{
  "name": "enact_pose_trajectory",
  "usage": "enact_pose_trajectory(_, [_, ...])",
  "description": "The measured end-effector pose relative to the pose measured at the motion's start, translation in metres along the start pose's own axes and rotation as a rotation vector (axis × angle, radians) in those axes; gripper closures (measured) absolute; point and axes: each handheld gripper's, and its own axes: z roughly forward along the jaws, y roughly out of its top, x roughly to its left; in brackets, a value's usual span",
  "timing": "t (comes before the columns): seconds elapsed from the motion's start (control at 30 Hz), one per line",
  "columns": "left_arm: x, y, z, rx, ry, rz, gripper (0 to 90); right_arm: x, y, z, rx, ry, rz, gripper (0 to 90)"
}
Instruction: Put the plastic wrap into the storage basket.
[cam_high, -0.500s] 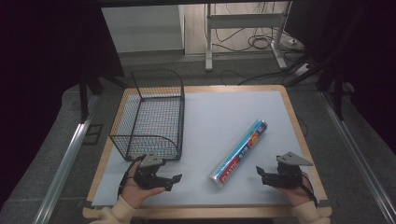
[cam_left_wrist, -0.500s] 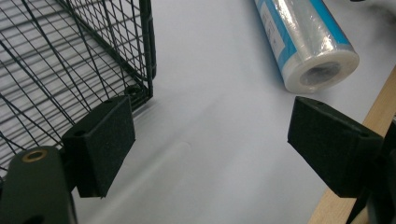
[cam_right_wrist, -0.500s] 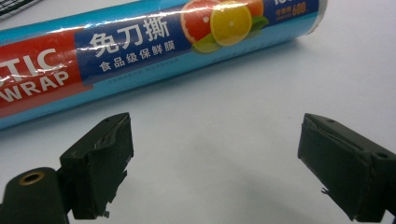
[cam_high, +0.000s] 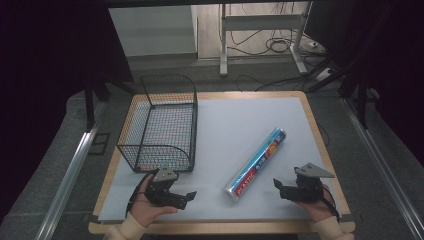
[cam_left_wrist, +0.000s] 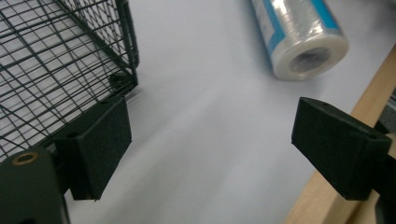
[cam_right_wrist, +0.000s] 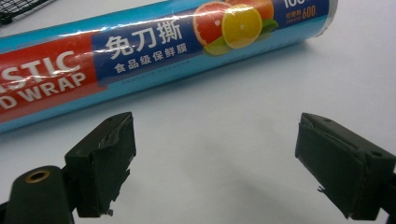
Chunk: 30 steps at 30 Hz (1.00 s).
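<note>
Fingers of both tools stand wide apart with nothing between them: the left gripper (cam_high: 186, 196) shows its two black pads (cam_left_wrist: 100, 140) spread over bare mat, and the right gripper (cam_high: 278, 184) does the same, its pads (cam_right_wrist: 105, 156) framing empty table.

Between the two hands lies the long blue roll of plastic wrap with a red band and a citrus picture (cam_high: 256, 164), flat on the pale grey mat of the wooden-edged table (cam_high: 310, 112). It runs on a slant, its near, open end (cam_left_wrist: 306, 58) towards the person, its far end pointing up and to the right. In the right gripper view its printed side (cam_right_wrist: 154, 44) lies just ahead of the jaws, near but not touched. The black wire mesh basket (cam_high: 162, 125) stands upright at the left of the mat, just beyond the left gripper, and looks empty.

By my reading this is the approach: neither tool has taken hold. The likely aim is to put the roll into the basket. The next move calls for the right gripper to go forward until its pads straddle the roll across its width, near the middle so it won't tip, then to close firmly, since the glossy film may slip.
</note>
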Motion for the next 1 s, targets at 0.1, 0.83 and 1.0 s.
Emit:
enact_pose_trajectory(0.1, [-0.006,0.004,-0.003,-0.012,-0.019,0.033,12.4,0.001,-0.002,-0.005,-0.002,-0.007,-0.001,12.4])
enact_pose_trajectory(0.83, [-0.039,0.067,0.016,0.044,-0.082,0.123,18.3,-0.006,-0.005,-0.006,0.012,-0.043,-0.003,12.4])
enact_pose_trajectory(1.0, [-0.054,0.086,0.029,0.069,-0.107,0.125,18.3,-0.010,-0.005,-0.007,0.007,-0.062,0.002,12.5])
